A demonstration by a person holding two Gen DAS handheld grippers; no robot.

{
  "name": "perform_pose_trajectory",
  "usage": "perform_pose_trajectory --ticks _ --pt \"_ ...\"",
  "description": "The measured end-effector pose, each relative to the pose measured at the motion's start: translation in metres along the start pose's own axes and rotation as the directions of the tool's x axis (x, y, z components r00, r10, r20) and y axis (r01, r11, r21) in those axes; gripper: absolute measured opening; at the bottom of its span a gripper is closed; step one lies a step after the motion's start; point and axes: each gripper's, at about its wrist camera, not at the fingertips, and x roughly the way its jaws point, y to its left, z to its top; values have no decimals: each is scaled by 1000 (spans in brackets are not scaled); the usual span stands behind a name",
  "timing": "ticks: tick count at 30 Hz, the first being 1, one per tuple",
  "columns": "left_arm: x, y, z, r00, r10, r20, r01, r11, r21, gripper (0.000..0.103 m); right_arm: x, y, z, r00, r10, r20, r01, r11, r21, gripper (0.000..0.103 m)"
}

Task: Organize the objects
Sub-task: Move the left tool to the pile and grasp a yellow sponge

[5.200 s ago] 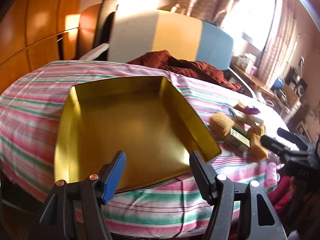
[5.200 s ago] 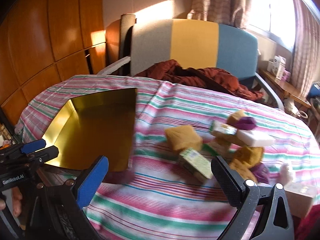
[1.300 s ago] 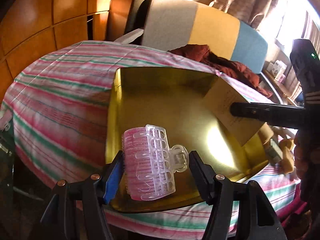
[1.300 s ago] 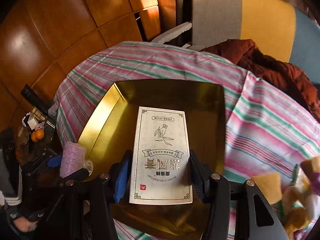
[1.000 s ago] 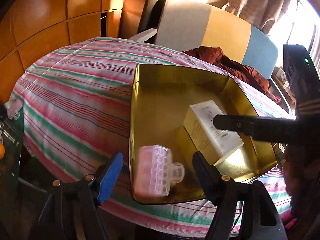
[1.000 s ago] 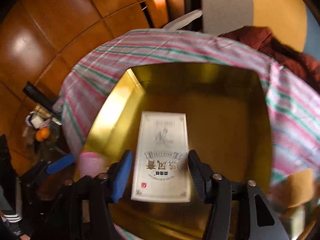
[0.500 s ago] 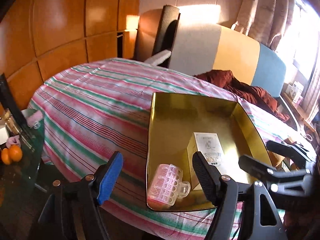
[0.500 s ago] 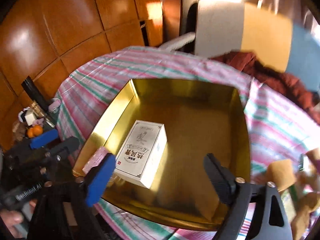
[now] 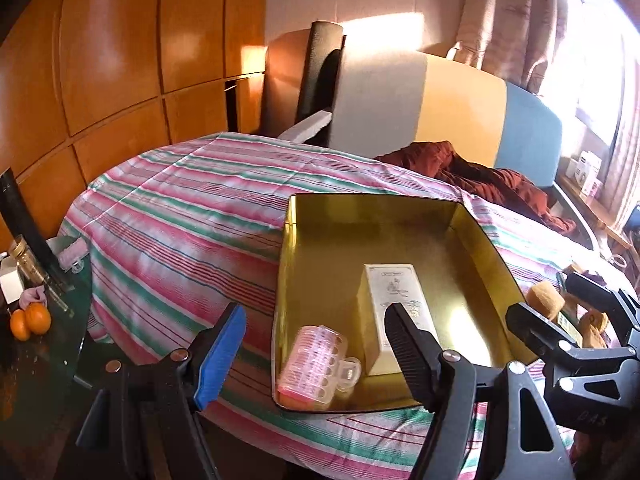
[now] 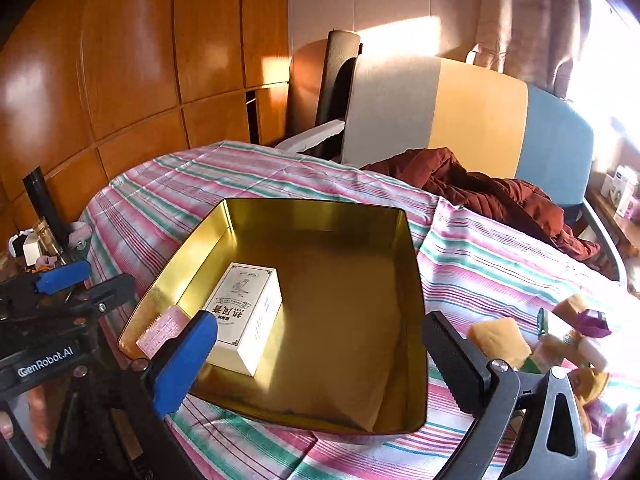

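At 3 o'clock of the gold tin (image 10: 412,300), w/ right gripper (image 10: 320,356) just spread wide and left gripper (image 9: 316,344) apart, both empty, we'd take the sponge (image 10: 498,340) squarely next.

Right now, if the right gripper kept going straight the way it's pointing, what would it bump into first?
Probably the gold tray. The right gripper is open and empty, aimed down at the tray's bare floor, right of the white box. Depth is hard to judge, so the near rim might come first.

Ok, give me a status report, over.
Both grippers, left and right, open and empty. White box and pink hair clip in gold tray. Nothing blocking it.
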Motion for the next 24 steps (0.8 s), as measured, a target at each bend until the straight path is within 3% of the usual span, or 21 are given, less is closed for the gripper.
perform_pose_trajectory --ticks 16,24 --pt "11 -23 -7 988 -134 -80 135 991 8 73 -9 -37 -14 997 -77 -11 78 993 89 103" --pt "11 -40 -4 984 -153 -89 159 986 54 72 -13 -63 -20 994 -110 -22 112 985 134 103"
